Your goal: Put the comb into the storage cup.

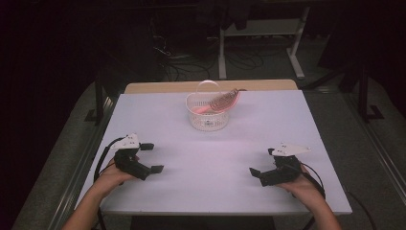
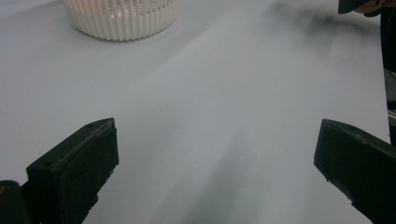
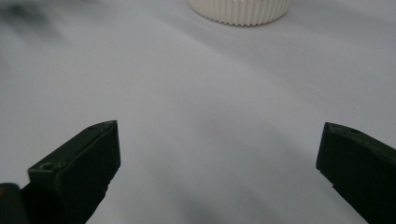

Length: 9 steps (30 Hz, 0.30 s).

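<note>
We seem to be in a lab or recording room rather than a home. At the centre of the high view stands a plain white table (image 1: 215,158), brightly lit while everything around it lies in darkness. At the upper middle of the frame we see loose cables (image 1: 191,64) strewn on the floor beside the white metal legs of a workbench frame (image 1: 261,36). Dark stands (image 1: 98,103) rise at the left and right edges.

**Both grippers spread wide, low and apart**

I see my left gripper (image 1: 152,157) held at the near left, jaws gaping, pointing inward. My right gripper (image 1: 263,161) mirrors it at the near right, jaws equally wide. Both forearms enter from below.
</note>
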Available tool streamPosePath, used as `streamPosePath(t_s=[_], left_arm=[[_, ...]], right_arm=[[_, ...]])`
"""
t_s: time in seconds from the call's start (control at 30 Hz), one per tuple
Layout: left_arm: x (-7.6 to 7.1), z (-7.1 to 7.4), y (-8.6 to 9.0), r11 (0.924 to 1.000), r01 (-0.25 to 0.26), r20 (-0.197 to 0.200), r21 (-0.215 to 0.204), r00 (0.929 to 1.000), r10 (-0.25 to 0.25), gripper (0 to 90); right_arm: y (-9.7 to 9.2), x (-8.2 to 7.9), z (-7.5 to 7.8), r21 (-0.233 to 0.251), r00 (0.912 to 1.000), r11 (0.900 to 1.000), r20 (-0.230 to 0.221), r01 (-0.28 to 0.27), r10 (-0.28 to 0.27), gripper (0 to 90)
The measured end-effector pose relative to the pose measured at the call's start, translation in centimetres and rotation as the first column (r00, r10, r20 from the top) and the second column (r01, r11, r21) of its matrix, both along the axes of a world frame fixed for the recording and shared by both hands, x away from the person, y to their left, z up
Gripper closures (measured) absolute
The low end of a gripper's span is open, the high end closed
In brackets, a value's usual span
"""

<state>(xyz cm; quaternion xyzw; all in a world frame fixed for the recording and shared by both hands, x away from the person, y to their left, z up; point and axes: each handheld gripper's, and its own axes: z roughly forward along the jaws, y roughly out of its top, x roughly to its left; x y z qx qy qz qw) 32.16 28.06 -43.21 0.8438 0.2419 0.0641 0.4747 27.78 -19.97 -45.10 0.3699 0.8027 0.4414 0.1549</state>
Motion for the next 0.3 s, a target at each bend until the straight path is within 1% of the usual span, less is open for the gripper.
streamPosePath(t_s=[0.1, 0.3], left_arm=[[0.08, -0.06, -0.08, 1.0000, 0.002, 0.001, 0.000, 1.0000, -0.002, 0.0], [0.13, -0.07, -0.09, 1.0000, 0.001, -0.001, 0.000, 1.0000, -0.001, 0.0]], right_arm=[[-0.08, -0.04, -0.13, -0.006, 1.0000, 1.0000, -0.004, 0.001, -0.001, 0.0], [-0.09, -0.12, -0.02, -0.002, 1.0000, 1.0000, 0.003, 0.001, -0.001, 0.0]])
